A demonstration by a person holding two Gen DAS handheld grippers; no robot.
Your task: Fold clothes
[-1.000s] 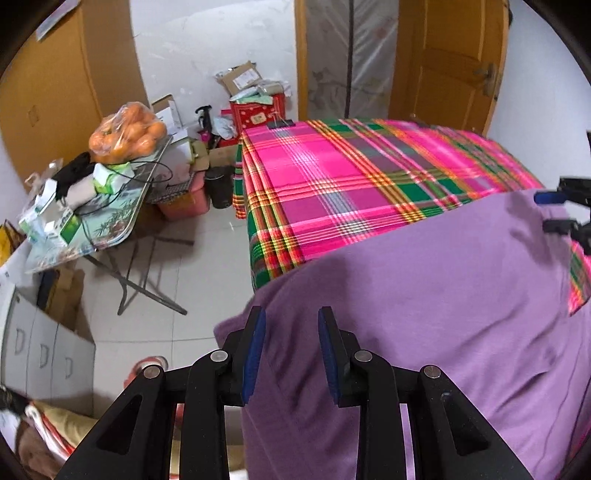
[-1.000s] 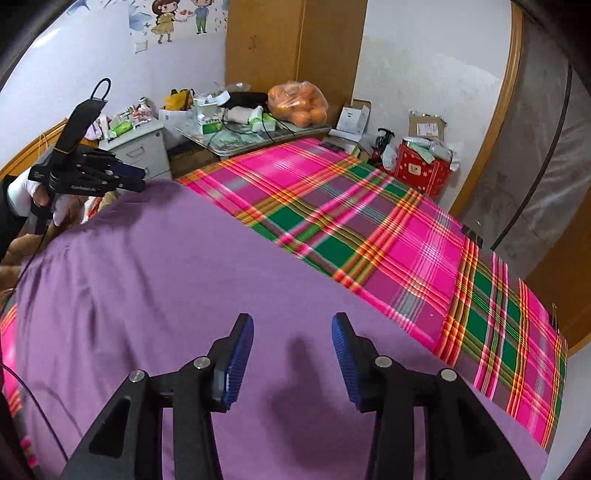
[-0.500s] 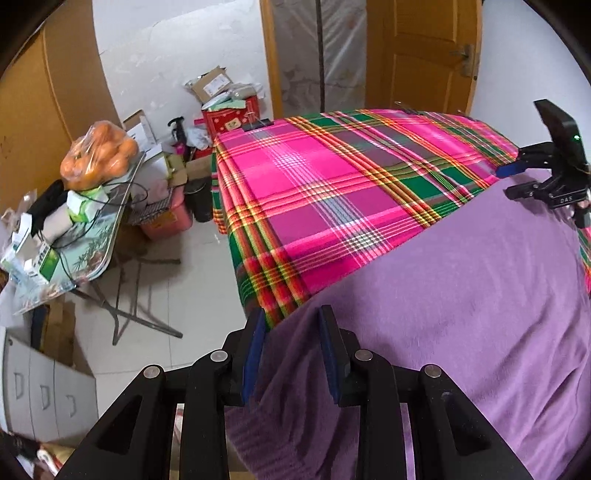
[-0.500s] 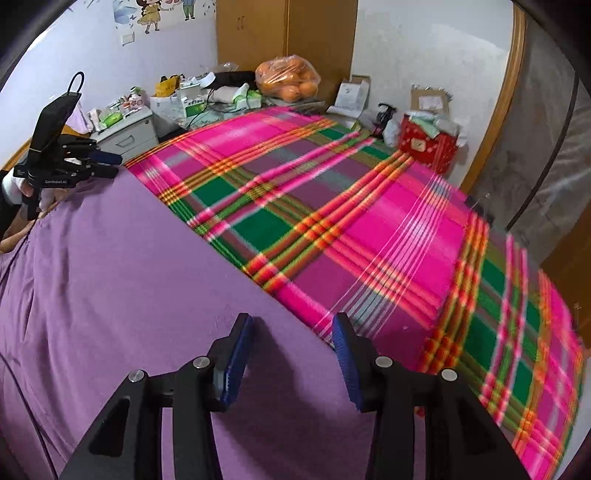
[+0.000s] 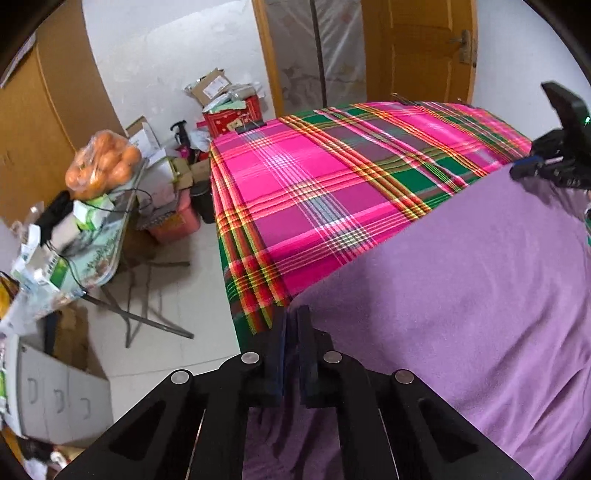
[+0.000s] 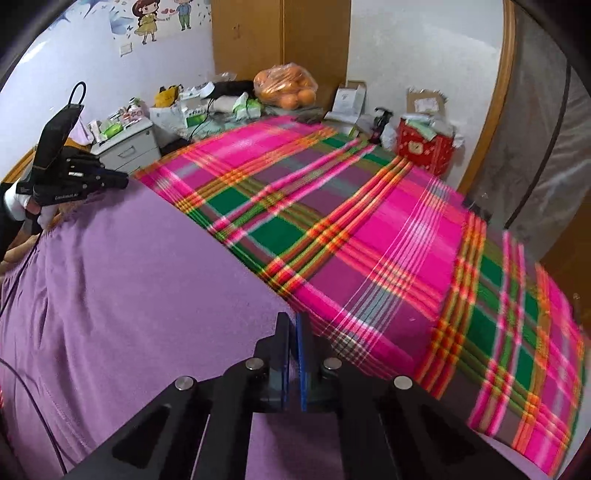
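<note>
A lived-in home bedroom: a bed under a pink-and-green plaid sheet (image 6: pixel 369 236), wooden wardrobes (image 6: pixel 280 48) and door (image 5: pixel 417 48), cartoon wall stickers (image 6: pixel 159 18), a white drawer unit (image 6: pixel 129 147), a cluttered folding table (image 5: pixel 99 251) bearing a bag of oranges (image 5: pixel 103 162).

A bed (image 5: pixel 332 192) carried a pink-and-green plaid cover (image 6: pixel 388 236); a purple garment (image 6: pixel 129 277) lay spread flat over its near part.
</note>
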